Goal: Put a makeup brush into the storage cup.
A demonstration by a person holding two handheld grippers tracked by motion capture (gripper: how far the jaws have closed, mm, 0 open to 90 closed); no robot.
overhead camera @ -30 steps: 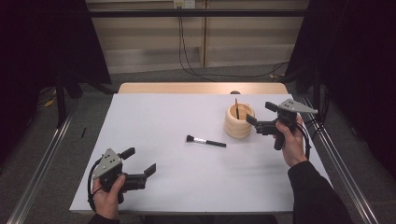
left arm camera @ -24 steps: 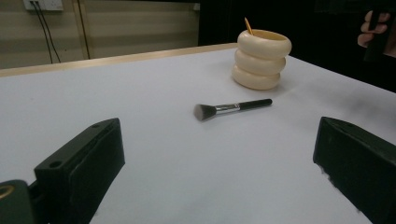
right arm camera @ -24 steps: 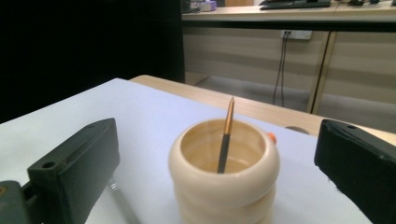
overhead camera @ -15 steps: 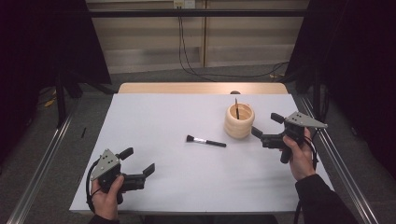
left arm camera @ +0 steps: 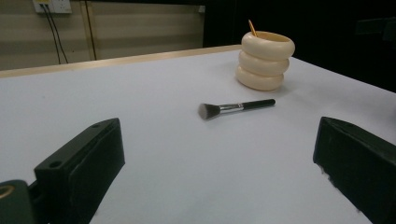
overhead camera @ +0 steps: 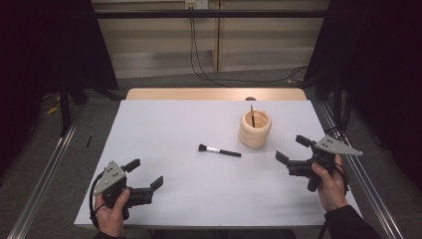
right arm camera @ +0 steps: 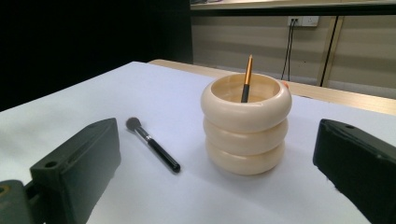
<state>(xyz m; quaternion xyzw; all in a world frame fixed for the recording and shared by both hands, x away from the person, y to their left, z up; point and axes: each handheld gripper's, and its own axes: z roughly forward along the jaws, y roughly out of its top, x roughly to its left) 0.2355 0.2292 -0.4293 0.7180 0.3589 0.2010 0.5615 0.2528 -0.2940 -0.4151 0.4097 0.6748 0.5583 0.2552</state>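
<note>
brush [overhead camera: 219, 150] lies flat on the white table cover [overhead camera: 189, 124], just beside the cream ringed cup [overhead camera: 255, 129], bristles pointing away from it. i see a second brush [right arm camera: 246, 79] standing inside the cup. my right gripper [overhead camera: 297, 155] hovers near the cup, jaws spread and empty. my left gripper [overhead camera: 145, 177] sits well apart near the table's front edge, also spread, gripping nothing.

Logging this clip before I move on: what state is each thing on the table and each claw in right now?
Makeup brush: lying flat on the white table cover, apart from the holder, untouched.
Ringed cream holder: upright, open-topped.
Thin brush: standing handle-up inside the holder, leaning on its rim.
Left claw: open, holding nothing, near the table's front left.
Right claw: open, holding nothing, right of the holder and nearer the front edge, apart from it.
</note>
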